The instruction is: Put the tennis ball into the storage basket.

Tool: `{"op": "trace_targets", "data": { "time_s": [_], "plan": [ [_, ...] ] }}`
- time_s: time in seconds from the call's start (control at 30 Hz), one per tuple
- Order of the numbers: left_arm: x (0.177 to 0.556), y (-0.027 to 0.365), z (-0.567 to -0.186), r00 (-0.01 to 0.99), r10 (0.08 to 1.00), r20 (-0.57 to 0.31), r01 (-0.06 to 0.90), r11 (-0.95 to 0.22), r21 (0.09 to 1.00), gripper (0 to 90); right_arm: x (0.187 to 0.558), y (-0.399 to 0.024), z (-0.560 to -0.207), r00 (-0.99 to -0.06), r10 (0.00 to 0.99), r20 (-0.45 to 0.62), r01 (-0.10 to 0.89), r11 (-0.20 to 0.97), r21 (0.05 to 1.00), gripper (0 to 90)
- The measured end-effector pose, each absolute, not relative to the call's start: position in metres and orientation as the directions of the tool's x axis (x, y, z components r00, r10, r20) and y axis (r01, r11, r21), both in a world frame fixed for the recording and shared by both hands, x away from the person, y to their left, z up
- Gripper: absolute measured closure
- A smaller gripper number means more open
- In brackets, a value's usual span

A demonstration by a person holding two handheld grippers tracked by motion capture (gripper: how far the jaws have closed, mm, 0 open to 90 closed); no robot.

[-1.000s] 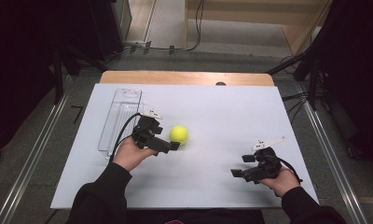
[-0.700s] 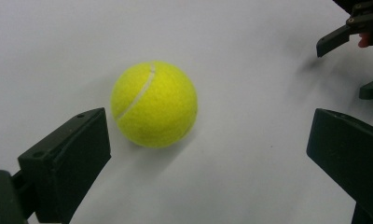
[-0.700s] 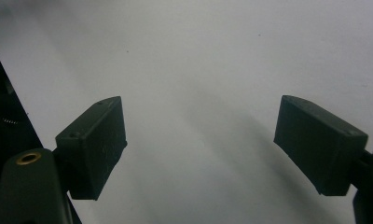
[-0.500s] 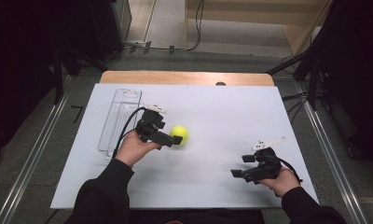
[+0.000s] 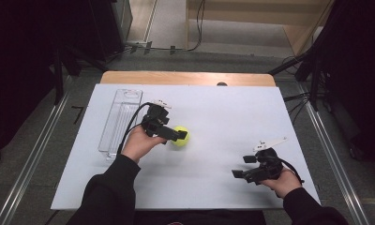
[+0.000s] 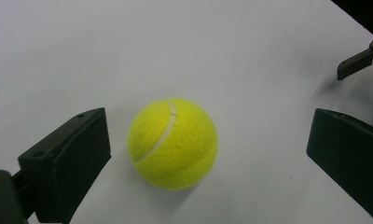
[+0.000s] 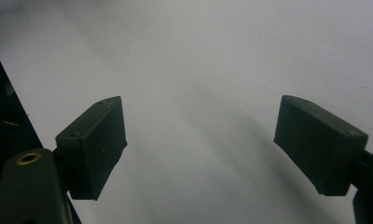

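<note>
A yellow tennis ball (image 5: 183,140) lies on the white table (image 5: 213,108), left of centre. My left gripper (image 5: 175,134) reaches over it from the left, held by a hand in a black sleeve. In the left gripper view the ball (image 6: 173,142) rests on the table between the two wide-apart black jaws of the gripper (image 6: 208,137), nearer the left one, and neither jaw touches it. My right gripper (image 5: 242,167) sits near the table's front right, open, with bare table between its jaws (image 7: 198,135).
A clear plastic tray (image 5: 121,122) lies lengthwise at the left of the table, just behind the left hand. A wooden strip (image 5: 185,78) borders the table's far edge. The right gripper's jaw tip (image 6: 357,58) shows far off in the left gripper view.
The left gripper has moved forward and right, so its open jaws now flank the ball. The ball and the right gripper have stayed in place.
</note>
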State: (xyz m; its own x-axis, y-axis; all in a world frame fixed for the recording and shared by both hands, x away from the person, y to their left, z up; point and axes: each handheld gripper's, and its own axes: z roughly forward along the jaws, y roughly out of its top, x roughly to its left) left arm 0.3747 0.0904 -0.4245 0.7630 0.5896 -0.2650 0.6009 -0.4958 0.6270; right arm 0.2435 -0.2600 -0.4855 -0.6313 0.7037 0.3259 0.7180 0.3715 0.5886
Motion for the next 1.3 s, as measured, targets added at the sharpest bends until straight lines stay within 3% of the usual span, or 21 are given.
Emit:
{"op": "trace_targets", "data": {
  "time_s": [1.3],
  "plan": [
    [0.394,0.075,-0.431,0.760,0.609,-0.226,0.585,-0.489,0.648,1.4,0.243,-0.259,-0.485,-0.641,0.699,0.316,0.712,0.388,0.586,14.6]
  ]
}}
